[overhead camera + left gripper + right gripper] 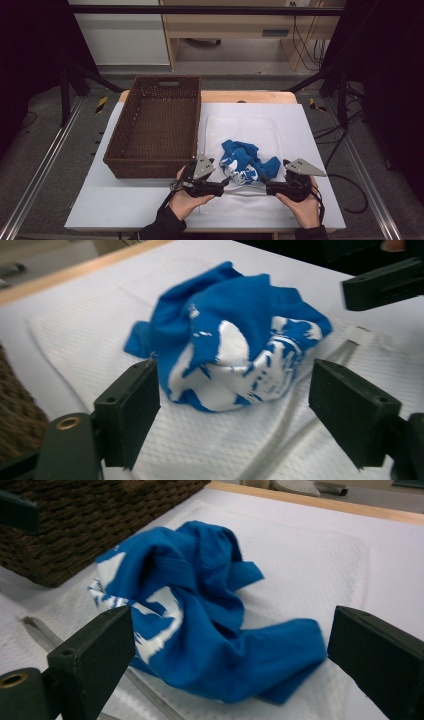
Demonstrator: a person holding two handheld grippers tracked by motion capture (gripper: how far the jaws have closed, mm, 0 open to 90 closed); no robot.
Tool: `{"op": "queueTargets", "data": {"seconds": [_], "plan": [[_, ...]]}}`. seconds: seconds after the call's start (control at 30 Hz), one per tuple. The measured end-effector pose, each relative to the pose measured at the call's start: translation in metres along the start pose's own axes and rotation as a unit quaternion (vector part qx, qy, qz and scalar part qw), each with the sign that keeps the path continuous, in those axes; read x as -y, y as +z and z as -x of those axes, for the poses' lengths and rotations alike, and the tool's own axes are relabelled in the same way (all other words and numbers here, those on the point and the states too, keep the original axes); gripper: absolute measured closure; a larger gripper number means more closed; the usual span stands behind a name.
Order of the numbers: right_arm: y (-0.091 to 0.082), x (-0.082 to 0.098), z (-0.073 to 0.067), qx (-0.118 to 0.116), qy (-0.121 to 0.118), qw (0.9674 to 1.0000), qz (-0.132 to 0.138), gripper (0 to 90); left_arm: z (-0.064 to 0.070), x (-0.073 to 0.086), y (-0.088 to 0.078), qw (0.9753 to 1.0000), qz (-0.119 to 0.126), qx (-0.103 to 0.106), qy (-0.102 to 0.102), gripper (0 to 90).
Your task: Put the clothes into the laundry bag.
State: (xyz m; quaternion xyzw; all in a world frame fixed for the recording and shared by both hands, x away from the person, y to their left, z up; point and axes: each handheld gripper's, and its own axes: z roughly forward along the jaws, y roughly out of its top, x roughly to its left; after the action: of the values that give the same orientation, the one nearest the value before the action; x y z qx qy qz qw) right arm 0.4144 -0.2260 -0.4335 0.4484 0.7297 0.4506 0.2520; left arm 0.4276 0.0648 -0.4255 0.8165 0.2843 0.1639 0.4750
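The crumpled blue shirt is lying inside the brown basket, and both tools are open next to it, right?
Not quite. The blue shirt lies on the white cloth beside the brown basket, not inside it; the high view shows this. The left tool and right tool are indeed open next to it.

We are at a lab test bench. Our table (pixel 150 205) is a white board on a wooden top, boxed in by a black metal frame (pixel 210 10) with aluminium rails (pixel 35 180) along the floor. Loose cables (pixel 305 45) hang behind it and trail across the grey floor, where yellow-black tape (pixel 101 103) marks the frame's feet. Plain cabinets (pixel 125 35) line the back wall.
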Motion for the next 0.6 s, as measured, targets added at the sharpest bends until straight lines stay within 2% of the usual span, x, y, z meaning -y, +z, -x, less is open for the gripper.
{"op": "queueTargets", "data": {"seconds": [0.13,0.27,0.33,0.57,0.6], "plan": [[0.004,-0.006,-0.007,-0.008,-0.004,0.9999,0.004,5.1,0.002,0.004,-0.003,1.0000,-0.003,-0.003,0.005,20.2],[0.013,-0.009,-0.016,-0.017,-0.013,0.9998,-0.002,5.1,0.005,0.017,-0.008,0.9997,-0.023,0.001,0.005,20.7],[0.016,-0.009,-0.018,-0.018,-0.016,0.9997,-0.006,5.1,0.005,0.019,-0.009,0.9997,-0.025,0.000,0.005,20.9],[0.036,-0.010,-0.024,-0.027,-0.009,0.9992,-0.027,5.5,0.002,0.033,-0.018,0.9995,-0.030,0.003,-0.004,29.8],[0.042,-0.011,-0.025,-0.029,-0.009,0.9991,-0.030,5.5,0.000,0.039,-0.018,0.9996,-0.027,0.001,-0.011,31.3]]}}
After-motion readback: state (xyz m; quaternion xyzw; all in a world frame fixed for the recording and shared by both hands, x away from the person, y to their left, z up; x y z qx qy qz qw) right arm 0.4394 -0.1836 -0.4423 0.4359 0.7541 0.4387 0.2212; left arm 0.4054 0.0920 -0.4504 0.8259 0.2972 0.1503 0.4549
